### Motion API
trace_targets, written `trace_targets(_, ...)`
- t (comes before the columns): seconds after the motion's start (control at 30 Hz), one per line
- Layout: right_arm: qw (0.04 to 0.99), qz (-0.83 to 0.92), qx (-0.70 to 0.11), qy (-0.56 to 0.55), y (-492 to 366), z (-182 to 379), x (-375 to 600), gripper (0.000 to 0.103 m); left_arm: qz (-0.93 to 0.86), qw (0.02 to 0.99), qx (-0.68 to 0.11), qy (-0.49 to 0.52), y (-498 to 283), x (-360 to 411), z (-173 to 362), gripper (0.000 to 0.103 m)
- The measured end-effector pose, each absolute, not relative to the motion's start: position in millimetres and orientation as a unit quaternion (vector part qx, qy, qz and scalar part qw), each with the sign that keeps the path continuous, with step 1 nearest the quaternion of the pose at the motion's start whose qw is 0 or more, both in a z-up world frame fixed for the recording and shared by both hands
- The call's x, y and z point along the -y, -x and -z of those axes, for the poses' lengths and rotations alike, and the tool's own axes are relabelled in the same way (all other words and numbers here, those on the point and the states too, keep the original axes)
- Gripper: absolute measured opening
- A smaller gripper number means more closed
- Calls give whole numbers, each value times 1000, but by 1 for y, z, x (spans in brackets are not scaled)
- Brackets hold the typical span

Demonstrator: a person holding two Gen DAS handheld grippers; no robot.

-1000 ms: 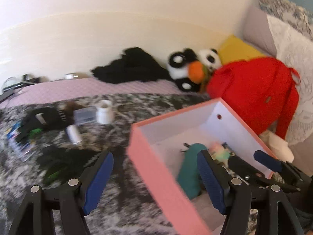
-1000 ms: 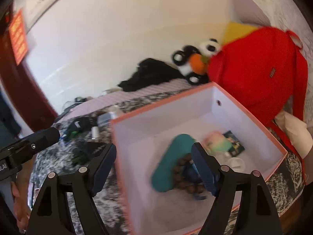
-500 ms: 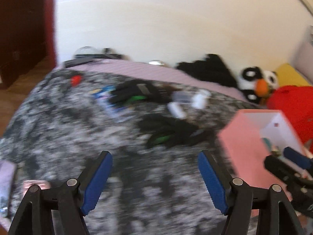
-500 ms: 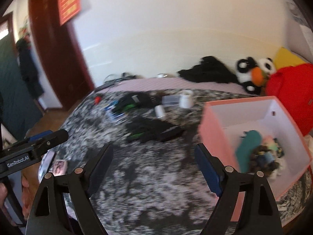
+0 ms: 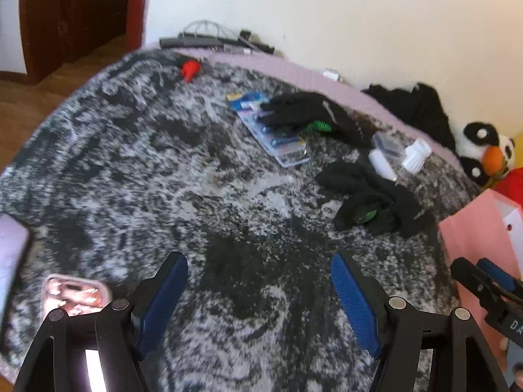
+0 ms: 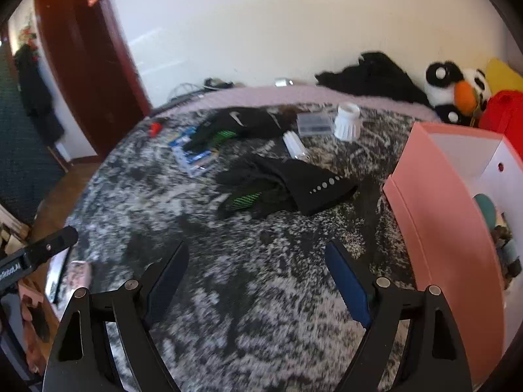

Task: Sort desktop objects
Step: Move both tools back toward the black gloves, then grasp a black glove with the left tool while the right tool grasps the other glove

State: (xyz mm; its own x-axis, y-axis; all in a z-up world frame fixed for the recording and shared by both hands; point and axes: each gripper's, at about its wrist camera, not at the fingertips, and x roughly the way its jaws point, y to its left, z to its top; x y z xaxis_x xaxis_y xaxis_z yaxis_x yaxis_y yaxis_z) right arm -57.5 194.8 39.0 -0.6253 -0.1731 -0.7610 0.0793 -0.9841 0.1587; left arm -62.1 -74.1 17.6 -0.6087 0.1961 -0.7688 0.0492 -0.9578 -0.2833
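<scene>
My left gripper (image 5: 260,294) is open and empty, low over the grey mottled blanket (image 5: 163,179). My right gripper (image 6: 256,281) is open and empty too, left of the pink box (image 6: 447,222), which holds a teal case and several small items. Black gloves with green grips (image 6: 281,189) lie ahead of both grippers, also in the left wrist view (image 5: 372,202). Beyond them lie a second black glove (image 6: 242,121), a battery blister pack (image 5: 271,130), a white tube (image 6: 295,145), a clear case (image 6: 313,122), a white ribbed cap (image 6: 348,121) and a small red object (image 5: 190,69).
A phone in a pink case (image 5: 73,294) lies at the blanket's near left edge. A panda plush (image 6: 457,91), black clothing (image 6: 372,75) and a red backpack (image 6: 503,114) sit along the wall. A dark wooden door (image 6: 85,55) and floor lie left.
Both grippers have swung left, away from over the pink box and out over the blanket. The box now sits at the right edge of both views. Both stayed open.
</scene>
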Motion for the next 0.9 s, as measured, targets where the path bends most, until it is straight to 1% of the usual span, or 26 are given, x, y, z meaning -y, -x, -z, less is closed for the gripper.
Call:
trace_targets(0.17, 65, 894, 58, -440, 101, -8, -196, 88, -880, 40, 142, 451, 117, 67, 2, 76)
trace_targets(0.33, 71, 890, 74, -445, 147, 21, -198, 88, -884, 45, 132, 447, 185, 55, 8, 76)
trace_targets(0.5, 86, 883, 69, -457, 179, 53, -191, 91, -893, 59, 75, 440, 265, 15, 10, 76)
trace_targets(0.63, 90, 889, 50, -447, 186, 72, -187, 99, -885, 73, 29, 458, 315, -25, 29, 76)
trace_targets(0.73, 86, 895, 32, -438, 188, 75, -181, 101, -874, 63, -21, 482, 334, -57, 58, 76)
trace_targets(0.8, 85, 896, 35, -435, 190, 75, -181, 102, -877, 52, -52, 476, 336, -73, 72, 76)
trace_targets(0.83, 85, 896, 37, -434, 191, 76, -182, 102, -879, 49, -58, 472, 337, -78, 74, 76)
trace_targets(0.9, 82, 899, 35, -430, 191, 76, -181, 99, -879, 44, -53, 471, 340, -80, 76, 76)
